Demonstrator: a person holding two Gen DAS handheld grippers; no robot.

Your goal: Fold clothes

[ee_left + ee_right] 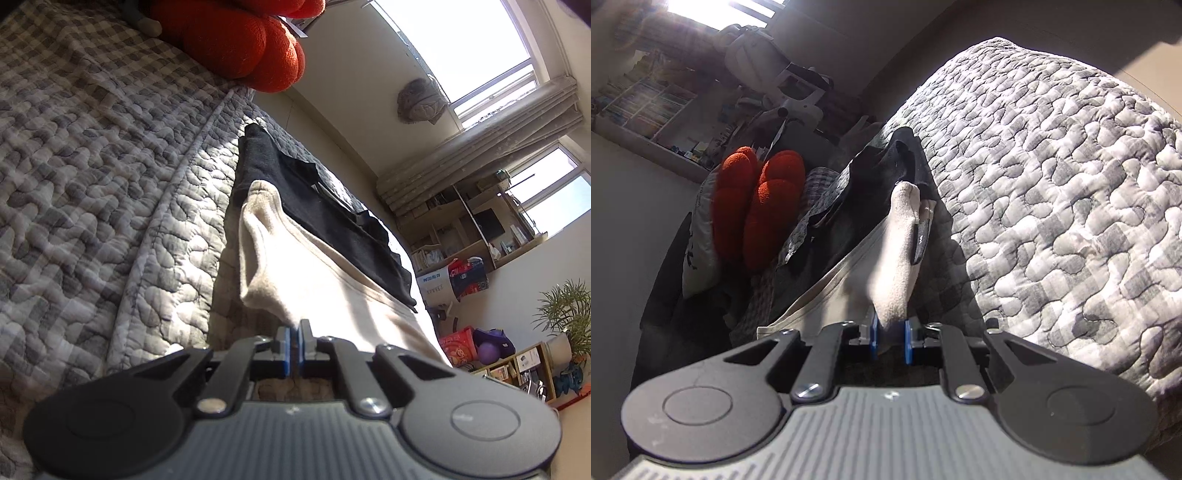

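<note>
Pinching cream garment [317, 280] — long axis running away from left hand-held gripper [294, 332].

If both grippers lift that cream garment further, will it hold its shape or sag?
Probably sag: the cream garment already bunches into soft folds ahead of the left gripper. It looks light and thin, pinched flat at the right gripper. The dark garment beside it may get dragged along.
</note>
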